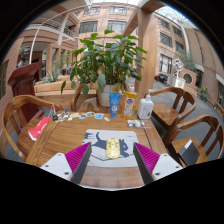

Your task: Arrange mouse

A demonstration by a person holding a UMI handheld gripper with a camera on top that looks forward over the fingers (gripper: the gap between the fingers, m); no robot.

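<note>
Warm orange-brown wood on the bench [70, 135], with matching brown wooden chairs [185, 105] around it. The hand-held gripper [113, 158] has bright magenta pads [77, 157] on dark, near-black fingers. Between them sits a grey mat [112, 149] with something pale yellow [113, 148] on top, can't tell what exactly. Big plant [108, 55] is deep green. Beside it a blue carton [115, 103] and a whitish translucent bottle [146, 106]. Red item [40, 127] off to one side. Building behind is reddish-brown.
</note>
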